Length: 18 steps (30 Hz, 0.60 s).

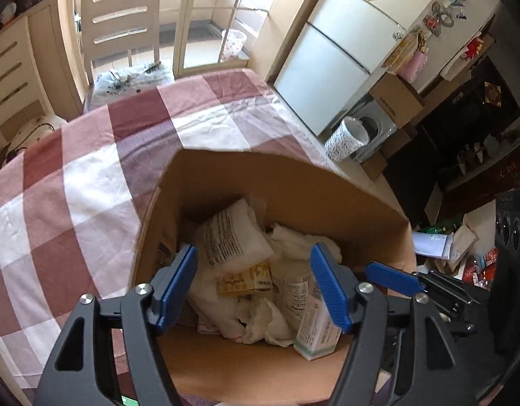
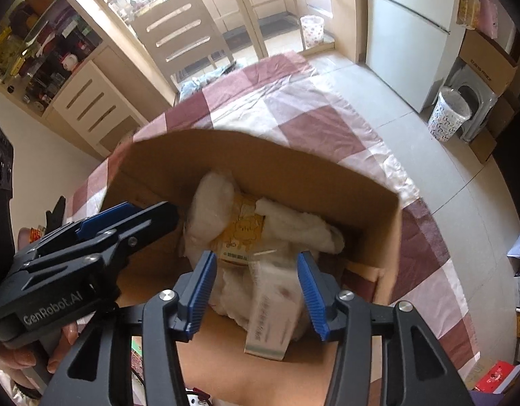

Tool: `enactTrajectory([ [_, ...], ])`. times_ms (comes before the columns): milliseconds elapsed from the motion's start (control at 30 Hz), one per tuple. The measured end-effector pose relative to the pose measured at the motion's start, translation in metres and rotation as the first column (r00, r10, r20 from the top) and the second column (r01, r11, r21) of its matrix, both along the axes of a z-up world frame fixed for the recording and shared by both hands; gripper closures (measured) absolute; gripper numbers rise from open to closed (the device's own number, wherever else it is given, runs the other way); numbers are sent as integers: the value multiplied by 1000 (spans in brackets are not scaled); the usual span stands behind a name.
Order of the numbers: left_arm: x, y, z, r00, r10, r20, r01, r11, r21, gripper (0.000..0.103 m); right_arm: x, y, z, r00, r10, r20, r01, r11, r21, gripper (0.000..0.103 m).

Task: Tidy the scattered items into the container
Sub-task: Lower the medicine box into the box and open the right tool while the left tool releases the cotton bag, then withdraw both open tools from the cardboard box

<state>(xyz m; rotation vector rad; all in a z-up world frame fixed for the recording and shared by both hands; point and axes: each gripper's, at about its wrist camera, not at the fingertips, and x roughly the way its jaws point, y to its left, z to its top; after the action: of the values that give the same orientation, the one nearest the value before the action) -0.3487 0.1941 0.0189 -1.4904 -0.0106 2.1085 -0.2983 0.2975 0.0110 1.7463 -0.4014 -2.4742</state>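
Both the left gripper (image 1: pixel 256 284) and right gripper (image 2: pixel 256 291) hang with jaws apart, gripping nothing, over the cardboard box (image 1: pixel 226 176) of packets.

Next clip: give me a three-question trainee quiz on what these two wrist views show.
1. True or false: the cardboard box is empty.
2. Which lies on the checked cloth outside the box? A) a bottle B) a towel C) nothing visible
3. Fill in: both the left gripper and right gripper hang over the ____.

Key: 1 false, it holds a white packet, a yellow carton and white cloths; 2 C; 3 box.
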Motion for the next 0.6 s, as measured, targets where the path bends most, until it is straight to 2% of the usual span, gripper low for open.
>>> enactTrajectory([
  [200,9,-20,29,998,38,-44,-38,999,4,32,9,13,27,999,-34,-42,34,999,-1,52],
  [367,31,-41,45,995,75,-67,-76,997,1,32,29,14,48,995,-43,-89,43,999,-5,52],
  [600,72,-65,49,991,112,-78,-114,993,-19,32,60,-1,49,997,16,-82,-17,1000,-16,52],
])
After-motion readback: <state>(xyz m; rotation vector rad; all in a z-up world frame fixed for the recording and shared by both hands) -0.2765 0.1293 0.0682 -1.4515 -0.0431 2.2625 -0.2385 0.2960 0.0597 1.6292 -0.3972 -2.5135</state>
